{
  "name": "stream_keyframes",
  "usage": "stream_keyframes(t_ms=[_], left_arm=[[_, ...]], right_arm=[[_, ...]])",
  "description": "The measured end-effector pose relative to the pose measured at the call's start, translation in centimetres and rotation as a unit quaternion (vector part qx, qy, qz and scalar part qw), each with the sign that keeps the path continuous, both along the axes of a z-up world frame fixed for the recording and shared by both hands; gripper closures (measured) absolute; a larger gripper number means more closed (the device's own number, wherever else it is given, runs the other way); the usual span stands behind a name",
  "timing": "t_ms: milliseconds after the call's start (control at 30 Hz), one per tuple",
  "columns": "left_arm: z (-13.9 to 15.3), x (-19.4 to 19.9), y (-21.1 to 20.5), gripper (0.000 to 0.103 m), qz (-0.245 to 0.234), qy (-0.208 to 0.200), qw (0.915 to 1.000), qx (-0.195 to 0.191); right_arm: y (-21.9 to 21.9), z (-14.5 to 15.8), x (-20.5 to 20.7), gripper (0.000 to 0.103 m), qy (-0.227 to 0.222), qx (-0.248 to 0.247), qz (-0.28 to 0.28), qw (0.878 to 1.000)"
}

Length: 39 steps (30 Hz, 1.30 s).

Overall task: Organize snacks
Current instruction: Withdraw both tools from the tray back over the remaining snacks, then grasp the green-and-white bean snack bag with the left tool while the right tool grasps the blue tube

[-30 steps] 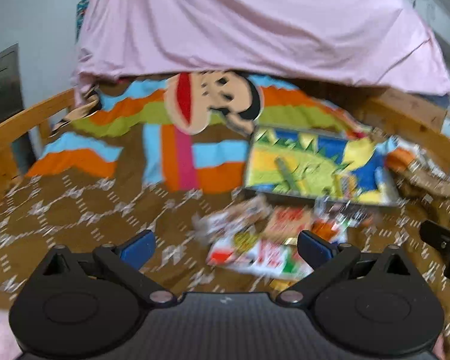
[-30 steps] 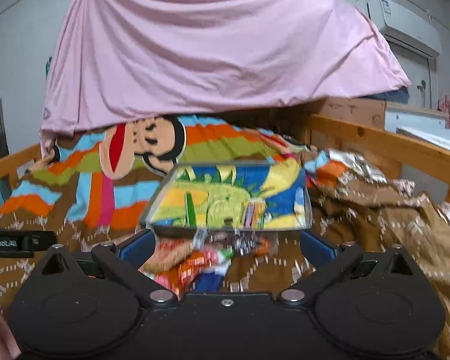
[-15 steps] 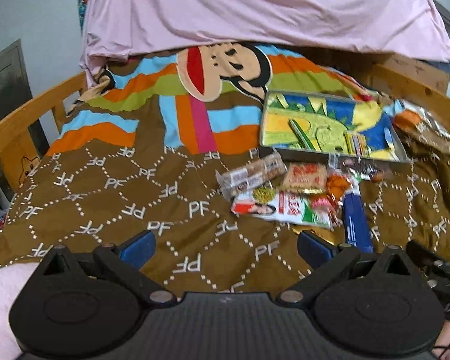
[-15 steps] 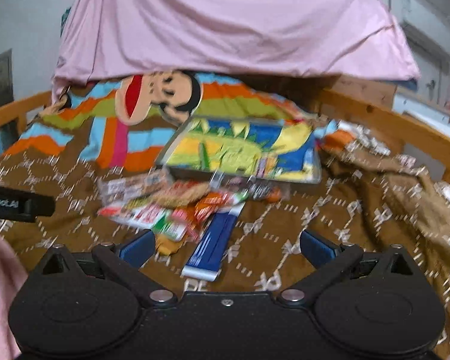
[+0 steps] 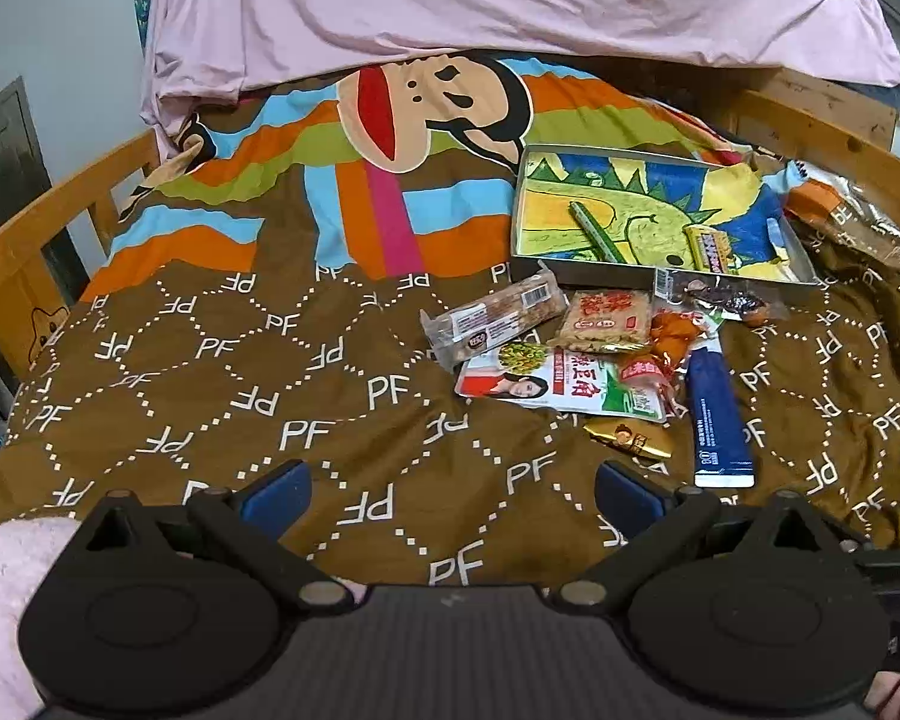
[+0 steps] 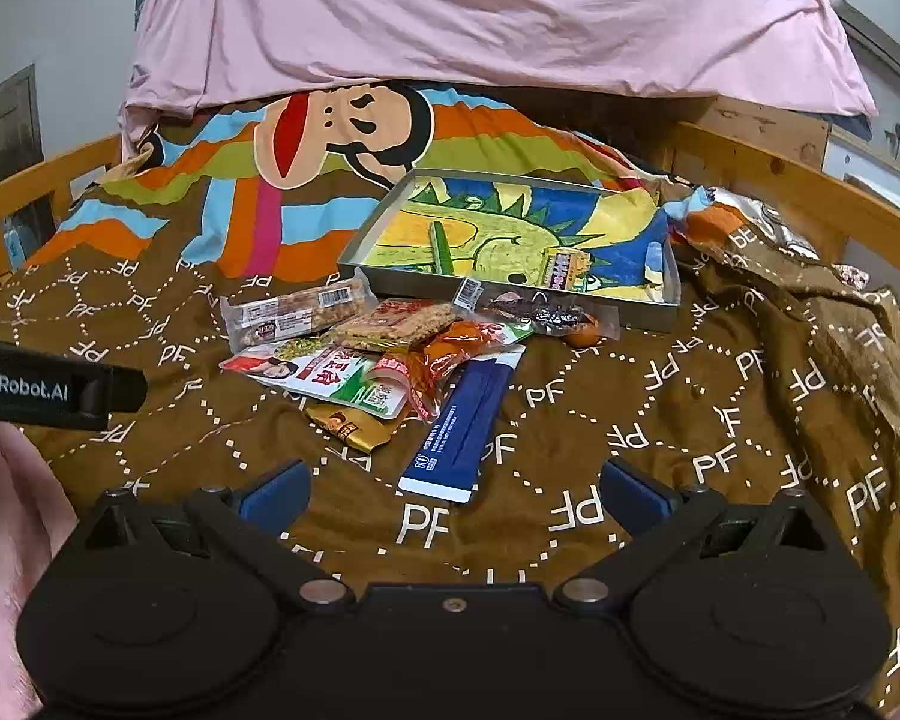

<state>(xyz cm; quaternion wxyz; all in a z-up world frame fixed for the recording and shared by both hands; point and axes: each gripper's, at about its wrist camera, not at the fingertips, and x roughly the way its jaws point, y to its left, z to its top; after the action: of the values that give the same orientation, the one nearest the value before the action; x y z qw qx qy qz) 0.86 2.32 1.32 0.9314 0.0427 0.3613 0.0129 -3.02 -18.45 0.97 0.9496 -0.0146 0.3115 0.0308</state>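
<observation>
A pile of snack packets lies on the brown quilt: a long blue packet, a white-and-green bag, a clear cereal bar, a gold wrapper and orange packets. Behind them stands a grey tray with a dinosaur picture, holding a green stick and a small yellow packet. My left gripper is open, near and left of the pile. My right gripper is open, just short of the blue packet.
Wooden bed rails run along both sides. A pink sheet hangs over the far end. Crumpled quilt and foil rise to the right of the tray. The left gripper's body juts in on the left.
Both cameras have tilted down and pulled back, so the snack pile sits lower and fuller in view. The snacks and tray have not moved. Both grippers stay open.
</observation>
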Motion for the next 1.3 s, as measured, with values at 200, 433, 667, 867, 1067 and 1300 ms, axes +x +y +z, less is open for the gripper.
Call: stream_keyframes(t_ms=[200,433,667,867,1067,1300], left_arm=[[-0.2,1.1,0.1,0.0,0.009,0.021,0.9997,0.012],[-0.4,2.0,0.6,0.0,0.009,0.045,0.9989,-0.011],[0.6,4.3,0.8,0.0,-0.006,0.04,0.9989,-0.023],[1.3,8.5,-0.3,0.0,-0.087,0.041,0.9948,0.033],[0.9,12.4,-2.0,0.0,-0.241,0.023,0.9677,0.071],[-1.8,14.0,-4.0,0.0,-0.435,-0.005,0.8877,0.149]], right_arm=[[-1.4,0.4,0.3,0.001,-0.003,0.025,-0.021,0.999],[-3.4,0.3,1.7,0.001,0.036,0.085,-0.039,0.995],[-3.9,-0.1,3.7,0.001,0.042,0.064,-0.06,0.995],[-3.9,-1.4,6.2,0.001,0.068,0.049,-0.037,0.996],[-3.5,-2.7,9.1,0.001,0.086,0.031,-0.017,0.996],[-3.5,-3.6,12.4,0.001,0.105,0.026,0.041,0.993]])
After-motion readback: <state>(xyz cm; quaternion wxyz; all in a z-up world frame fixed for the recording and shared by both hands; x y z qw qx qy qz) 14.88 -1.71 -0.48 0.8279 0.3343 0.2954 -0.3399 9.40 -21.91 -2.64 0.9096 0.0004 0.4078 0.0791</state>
